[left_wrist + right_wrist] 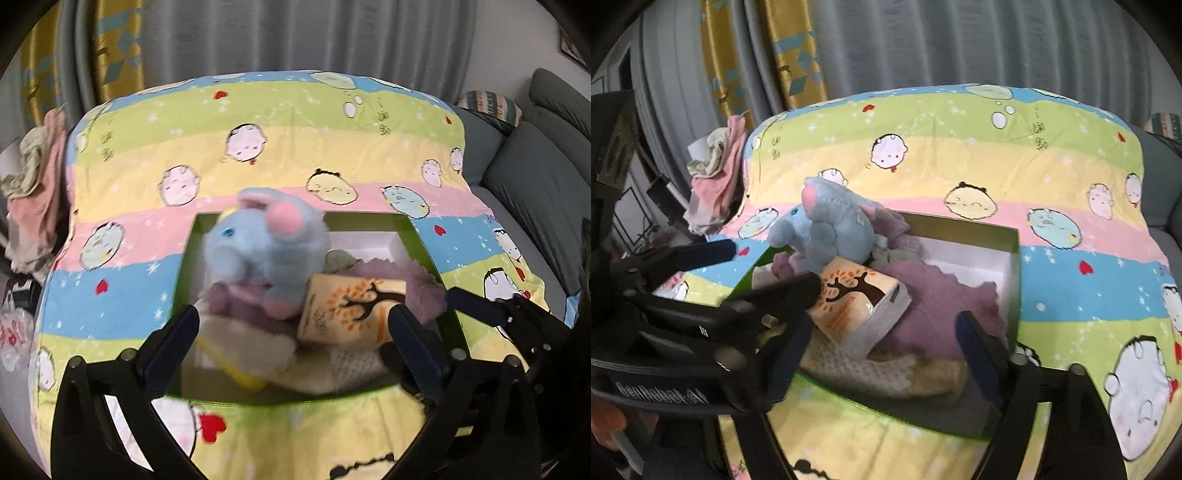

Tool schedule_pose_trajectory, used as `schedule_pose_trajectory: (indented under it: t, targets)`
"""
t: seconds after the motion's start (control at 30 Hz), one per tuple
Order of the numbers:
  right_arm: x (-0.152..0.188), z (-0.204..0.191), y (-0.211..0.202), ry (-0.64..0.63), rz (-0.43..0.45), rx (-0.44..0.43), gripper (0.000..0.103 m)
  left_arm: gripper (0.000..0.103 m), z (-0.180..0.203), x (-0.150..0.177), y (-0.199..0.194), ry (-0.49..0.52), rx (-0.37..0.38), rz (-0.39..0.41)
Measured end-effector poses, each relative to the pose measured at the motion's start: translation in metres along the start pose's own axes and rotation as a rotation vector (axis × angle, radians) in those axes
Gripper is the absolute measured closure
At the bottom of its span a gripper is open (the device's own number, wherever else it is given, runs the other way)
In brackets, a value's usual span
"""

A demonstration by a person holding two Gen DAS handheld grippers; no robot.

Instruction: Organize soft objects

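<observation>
A green box with a white inside sits on a cartoon-print sheet. In it lie a purple fluffy cloth, a cream knitted cloth and a tissue pack with a tree print. A blue plush elephant with pink ears stands on the pile, blurred in the left wrist view. My left gripper is open, its fingers either side of the pile, below the plush and not touching it. My right gripper is open just behind the tissue pack. One of its fingers shows at the box's right.
A heap of pink and pale green clothes lies off the sheet's far left corner. A grey sofa with a patterned cushion runs along the right. Grey and yellow curtains hang behind.
</observation>
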State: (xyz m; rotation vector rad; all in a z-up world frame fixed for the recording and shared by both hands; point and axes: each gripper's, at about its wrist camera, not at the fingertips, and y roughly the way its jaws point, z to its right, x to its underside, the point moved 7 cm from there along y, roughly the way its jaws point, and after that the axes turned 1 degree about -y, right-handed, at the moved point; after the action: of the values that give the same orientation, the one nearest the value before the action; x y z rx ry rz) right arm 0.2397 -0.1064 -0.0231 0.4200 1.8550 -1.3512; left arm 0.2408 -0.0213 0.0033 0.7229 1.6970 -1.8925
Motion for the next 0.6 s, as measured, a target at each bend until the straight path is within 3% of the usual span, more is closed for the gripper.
schedule_pose_trajectory:
  t: [0.23, 0.37, 0.6]
  targets:
    - [0.007, -0.004, -0.021, 0.009, -0.060, 0.071, 0.016, 0.001, -0.013, 0.014, -0.024, -0.057, -0.030, -0.075]
    - [0.009, -0.006, -0.029, 0.018, -0.085, 0.114, 0.016, 0.001, -0.017, 0.021, -0.036, -0.068, -0.124, -0.102]
    - [0.006, -0.009, -0.042, 0.028, -0.105, 0.123, 0.016, 0.001, -0.021, 0.026, -0.047, -0.103, -0.096, -0.140]
